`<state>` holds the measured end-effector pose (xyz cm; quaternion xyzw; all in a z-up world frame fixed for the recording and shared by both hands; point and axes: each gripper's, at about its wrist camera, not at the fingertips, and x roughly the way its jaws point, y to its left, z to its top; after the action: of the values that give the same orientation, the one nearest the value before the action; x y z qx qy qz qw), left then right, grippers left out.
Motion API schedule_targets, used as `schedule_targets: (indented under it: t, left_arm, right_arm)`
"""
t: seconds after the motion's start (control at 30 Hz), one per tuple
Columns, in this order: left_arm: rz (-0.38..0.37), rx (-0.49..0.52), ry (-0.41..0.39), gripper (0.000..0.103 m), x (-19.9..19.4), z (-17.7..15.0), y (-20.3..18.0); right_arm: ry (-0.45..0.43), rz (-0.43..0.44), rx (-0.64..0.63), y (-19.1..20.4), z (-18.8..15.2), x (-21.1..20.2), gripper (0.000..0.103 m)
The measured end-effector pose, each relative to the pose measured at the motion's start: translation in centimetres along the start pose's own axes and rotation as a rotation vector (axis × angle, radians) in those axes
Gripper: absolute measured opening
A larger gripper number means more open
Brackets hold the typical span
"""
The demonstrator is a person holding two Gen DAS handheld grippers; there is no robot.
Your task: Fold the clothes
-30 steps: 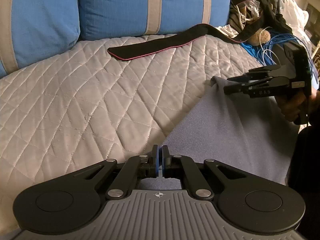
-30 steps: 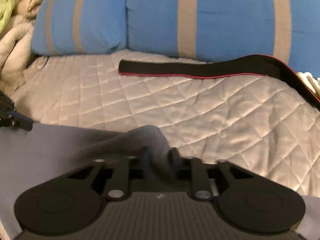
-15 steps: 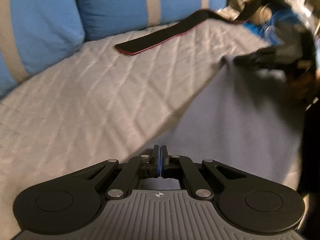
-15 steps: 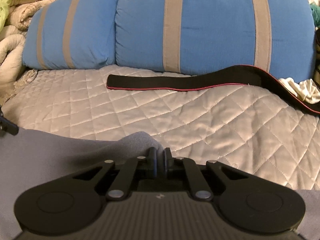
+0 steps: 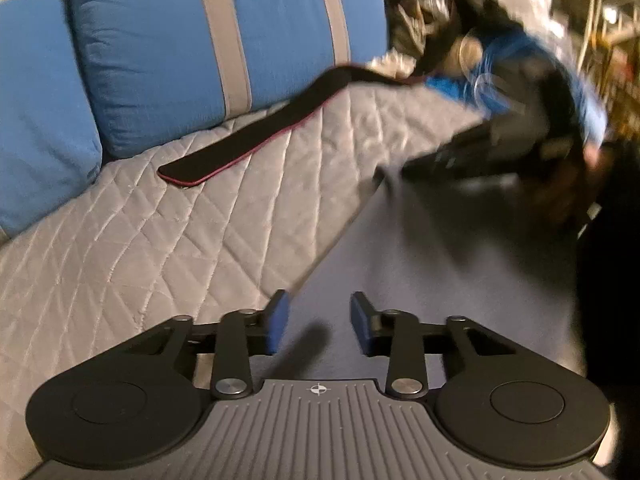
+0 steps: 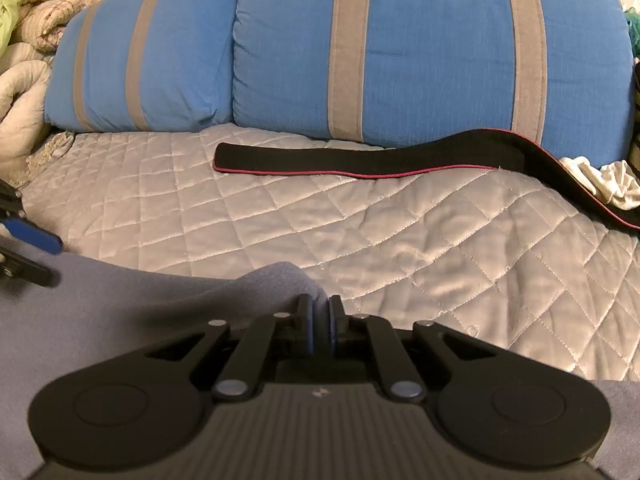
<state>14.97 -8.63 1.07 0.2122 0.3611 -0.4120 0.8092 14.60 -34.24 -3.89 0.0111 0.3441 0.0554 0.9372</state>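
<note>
A grey-blue cloth (image 5: 440,280) lies spread over the quilted bed cover (image 5: 180,248). My left gripper (image 5: 320,320) stands open just above the cloth's near edge, with nothing between its blue pads (image 5: 278,320). In the right wrist view, my right gripper (image 6: 320,324) is shut on a raised fold of the cloth (image 6: 120,320), which bunches up at its fingertips. From the left wrist view the right gripper (image 5: 416,168) is blurred, and a person's hand holds it at the cloth's far corner. The open left gripper (image 6: 40,254) shows at the left edge of the right wrist view.
Two blue pillows with grey stripes (image 6: 420,52) lean at the back of the bed. A black band with red edging (image 6: 360,160) lies in front of them. Rolled blankets (image 6: 24,40) are piled at the left, and clutter with blue cables (image 5: 480,60) sits at the right.
My left gripper has opened and let go of the cloth's edge. The right gripper still grips its corner, and the left wrist view has swung.
</note>
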Motion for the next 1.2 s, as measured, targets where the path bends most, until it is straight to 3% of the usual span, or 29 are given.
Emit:
schedule_targets:
  t: [0.13,0.37,0.4,0.43,0.47,0.83,1.2]
  left_arm:
    - [0.005,0.014,0.041,0.02,1.4,-0.4,-0.1]
    - [0.004,0.026,0.059,0.02,1.7,-0.5,0.0]
    - [-0.007,0.018,0.055,0.016,1.3,-0.4,0.1]
    - [-0.018,0.01,0.052,0.004,0.9,-0.3,0.2]
    - [-0.029,0.002,0.049,0.002,0.6,-0.2,0.3]
    - [-0.15,-0.084,0.011,0.001,-3.4,0.9,1.2]
    - [-0.258,-0.46,0.13,0.001,-0.4,0.1,7.4]
  right_arm:
    - [0.002,-0.001,-0.002,0.1,0.0,0.1,0.009]
    - [0.006,-0.003,-0.006,0.2,0.0,0.2,0.009]
    - [0.007,-0.003,-0.007,0.2,0.0,0.2,0.009]
    - [0.007,-0.003,-0.007,0.2,-0.1,0.2,0.009]
    - [0.008,-0.003,-0.008,0.2,-0.1,0.3,0.009]
    - [-0.004,-0.007,-0.024,0.4,-0.2,0.1,0.009]
    - [-0.018,-0.006,-0.015,0.3,-0.2,0.0,0.008]
